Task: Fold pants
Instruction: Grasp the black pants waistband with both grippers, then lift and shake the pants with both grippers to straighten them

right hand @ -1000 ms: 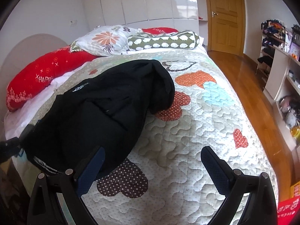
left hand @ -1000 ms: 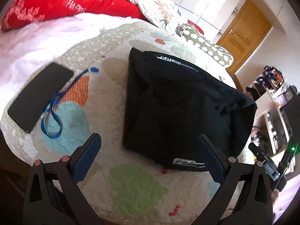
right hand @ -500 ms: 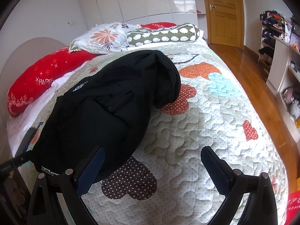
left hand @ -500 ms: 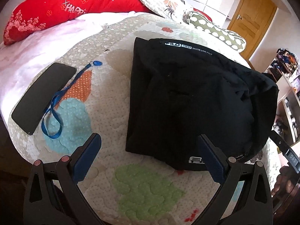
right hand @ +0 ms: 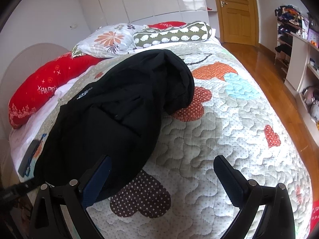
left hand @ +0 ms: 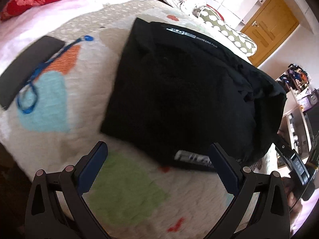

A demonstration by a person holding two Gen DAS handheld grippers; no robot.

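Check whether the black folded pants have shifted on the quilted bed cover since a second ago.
No. The black folded pants keep the same lie, the bulky end still overlapping the red dotted heart patch.

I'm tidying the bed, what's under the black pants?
The black pants lie on the patchwork quilt, covering part of a brown dotted heart. Anything else beneath them is hidden.

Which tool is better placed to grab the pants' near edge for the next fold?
Probably left. The left tool is open, with the black pants' near hem and logo just ahead between its fingers. The right tool, also open, mostly faces bare quilt; the pants lie off to its left.
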